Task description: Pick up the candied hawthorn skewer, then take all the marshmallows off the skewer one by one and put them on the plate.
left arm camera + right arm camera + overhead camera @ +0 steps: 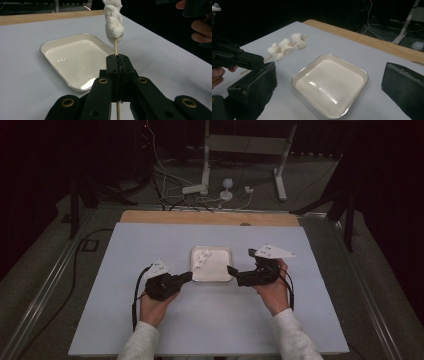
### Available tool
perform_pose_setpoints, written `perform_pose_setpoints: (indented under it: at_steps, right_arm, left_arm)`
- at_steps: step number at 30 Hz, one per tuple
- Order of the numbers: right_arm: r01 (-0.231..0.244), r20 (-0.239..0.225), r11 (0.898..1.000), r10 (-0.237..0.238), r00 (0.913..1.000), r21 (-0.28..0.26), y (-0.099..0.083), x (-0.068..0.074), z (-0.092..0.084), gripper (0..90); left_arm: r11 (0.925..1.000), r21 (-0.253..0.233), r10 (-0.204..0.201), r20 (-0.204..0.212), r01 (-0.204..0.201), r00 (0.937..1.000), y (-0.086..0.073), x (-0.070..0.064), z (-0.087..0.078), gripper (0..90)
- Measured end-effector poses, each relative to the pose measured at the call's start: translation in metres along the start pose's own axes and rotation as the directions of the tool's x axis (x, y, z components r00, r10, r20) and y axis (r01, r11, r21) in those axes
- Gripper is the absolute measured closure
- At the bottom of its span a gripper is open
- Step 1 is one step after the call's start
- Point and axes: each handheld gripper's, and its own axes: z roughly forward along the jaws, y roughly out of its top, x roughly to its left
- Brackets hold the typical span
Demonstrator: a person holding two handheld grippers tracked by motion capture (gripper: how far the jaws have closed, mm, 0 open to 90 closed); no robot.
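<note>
**Marshmallow skewer held over a white tray**

Dark drapes close off the room behind a table (150, 330) under a pale cover, its wooden edge bare at the far side; cables and a white stand (245, 150) lie on the floor beyond. A white tray (222, 270) sits mid-table, its shiny floor bare.

The left gripper (186, 277) has its jaws pressed together on a thin wooden skewer (115, 48), which runs between the pads and out past the tips. Three white marshmallows (113, 21) are threaded on the far end of the stick, touching one another. In the high view they hang over the tray's left part; the right gripper view shows them (287, 47) raised off the table, up beside the tray's rim.

The right gripper (232, 271) points at the tray's right edge. Its jaws stand wide apart, nothing between them, the tray in the gap beyond.
</note>
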Motion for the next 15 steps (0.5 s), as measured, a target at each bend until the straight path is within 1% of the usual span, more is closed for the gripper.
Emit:
perform_pose_setpoints:
  at_steps: [3,9,11,13,15]
  right_arm:
    - [-0.011,-0.012,1.0,0.011,0.9999,0.013,0.001,-0.001,0.007,0.1]
    - [-0.04,-0.049,0.999,0.042,0.9979,0.029,0.002,-0.001,0.019,0.1]
    - [-0.062,-0.062,0.997,0.065,0.996,0.046,0.003,-0.001,0.023,0.2]
    - [-0.08,-0.07,0.994,0.085,0.994,0.075,0.003,-0.001,0.025,0.3]
    - [-0.096,-0.073,0.991,0.102,0.9921,0.092,0.002,-0.002,0.027,9.2]
  left_arm:
    - [1.0,-0.006,0.008,0.009,-0.007,0.9999,0.0,-0.002,0.001,90.0]
    - [0.9997,-0.011,0.024,0.026,-0.023,0.9994,-0.001,-0.005,0.003,90.0]
    - [0.9996,-0.012,0.025,0.029,-0.025,0.9993,-0.001,-0.006,0.004,90.0]
    - [0.9995,-0.013,0.029,0.034,-0.028,0.999,-0.001,-0.007,0.004,90.0]
    - [0.9994,-0.015,0.032,0.037,-0.032,0.9988,-0.001,-0.009,0.005,90.0]
